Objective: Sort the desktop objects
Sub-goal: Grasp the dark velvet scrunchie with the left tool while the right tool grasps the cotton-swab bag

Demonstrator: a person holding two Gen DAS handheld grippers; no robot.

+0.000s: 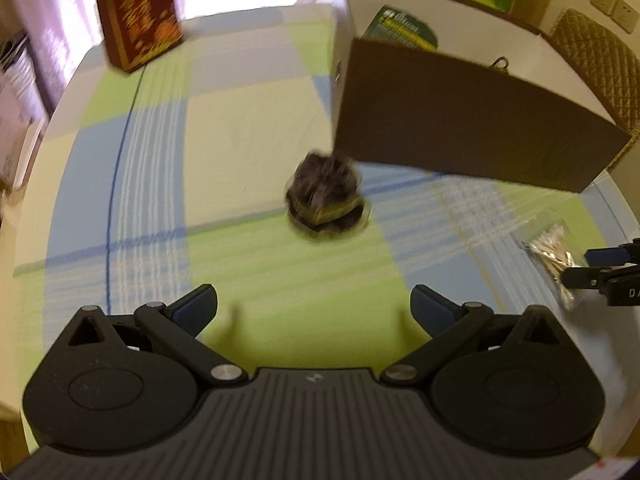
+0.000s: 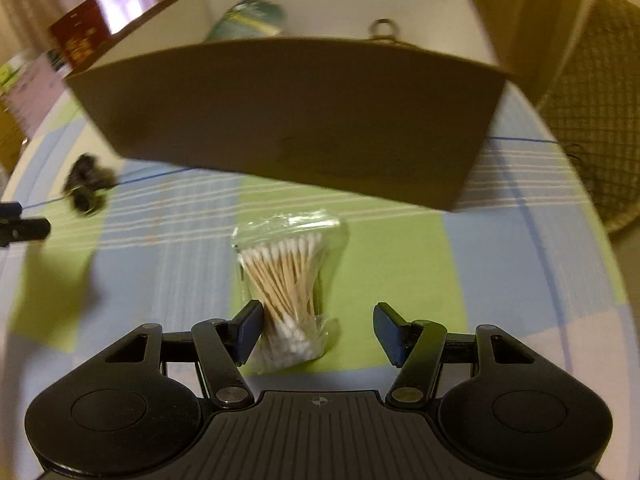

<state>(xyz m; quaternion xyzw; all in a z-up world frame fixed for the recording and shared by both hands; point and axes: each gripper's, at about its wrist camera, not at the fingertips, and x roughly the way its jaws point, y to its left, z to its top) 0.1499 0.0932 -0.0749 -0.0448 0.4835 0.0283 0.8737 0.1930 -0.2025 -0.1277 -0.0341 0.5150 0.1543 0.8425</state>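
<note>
Both my tongs gape with ribbed blue pads: my right gripper [image 2: 316,330] straddles a crinkly clear bag of wooden cotton swabs [image 2: 286,280], touching its left pad, while my left gripper [image 1: 314,308] faces a blurred dark fuzzy lump [image 1: 326,200] ahead, beside the smooth brown cardboard box [image 1: 460,124] on checked cloth [image 1: 160,168].

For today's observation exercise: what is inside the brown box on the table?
Inside the brown box a green-labelled package leans against the white back wall, and a metal ring shows above the front wall. That front wall hides the box floor, so anything lower cannot be seen.
</note>
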